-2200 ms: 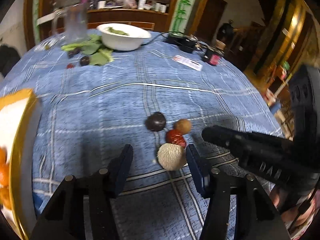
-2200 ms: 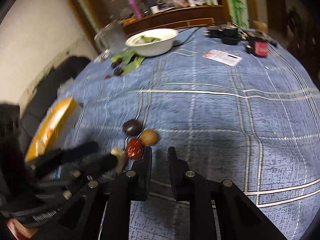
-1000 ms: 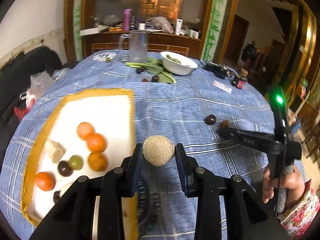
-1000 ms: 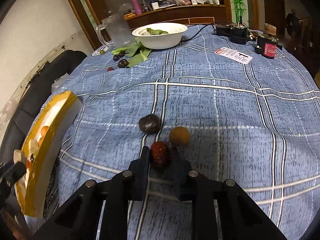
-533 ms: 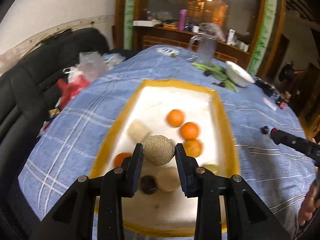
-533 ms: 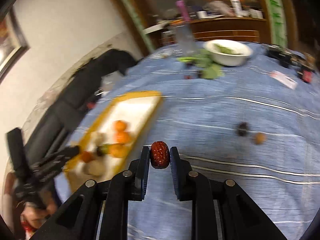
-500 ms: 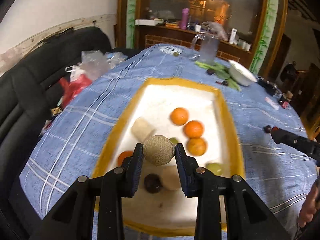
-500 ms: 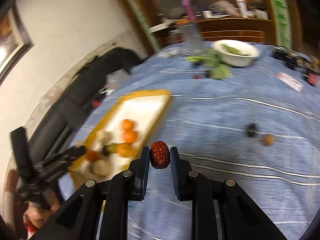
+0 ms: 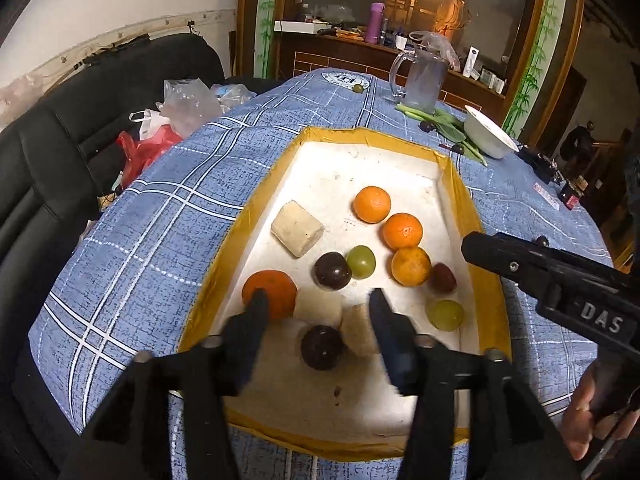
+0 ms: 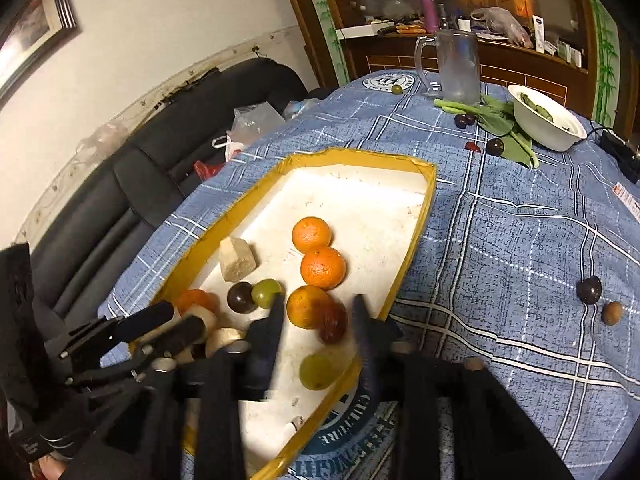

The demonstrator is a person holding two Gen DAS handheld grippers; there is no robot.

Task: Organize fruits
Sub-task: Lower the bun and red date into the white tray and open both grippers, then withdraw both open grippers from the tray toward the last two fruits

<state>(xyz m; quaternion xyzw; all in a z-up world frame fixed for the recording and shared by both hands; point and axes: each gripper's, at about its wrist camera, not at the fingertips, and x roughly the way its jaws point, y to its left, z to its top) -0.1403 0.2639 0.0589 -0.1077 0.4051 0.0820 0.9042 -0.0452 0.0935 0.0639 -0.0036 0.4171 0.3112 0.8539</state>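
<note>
Left gripper (image 9: 316,308), jaws opening over the near end of the yellow-rimmed tray (image 9: 256,200); nothing was pressed between the pads, and the pale rough round fruit (image 9: 358,334) lay on the tray floor just inside the right finger, beside a dark round fruit (image 9: 322,347). Right gripper (image 10: 318,316), jaws likewise opening above the tray's near right side; the dark red date (image 10: 333,322) sat below the gap, touching an orange (image 10: 308,306), with a green grape (image 10: 318,371) nearer the camera. Both releases appeared to be in progress, so good practice would be to let the fingers spread fully clear before lifting, and to rise straight up, since neighbouring oranges, grapes and the beige block (image 9: 297,228) lay close enough to be knocked. Farther out, on the blue checked tablecloth (image 10: 500,240), a dark fruit (image 10: 589,290) and a small brown fruit (image 10: 612,313) lay outside the tray, probably the next items to collect.
</note>
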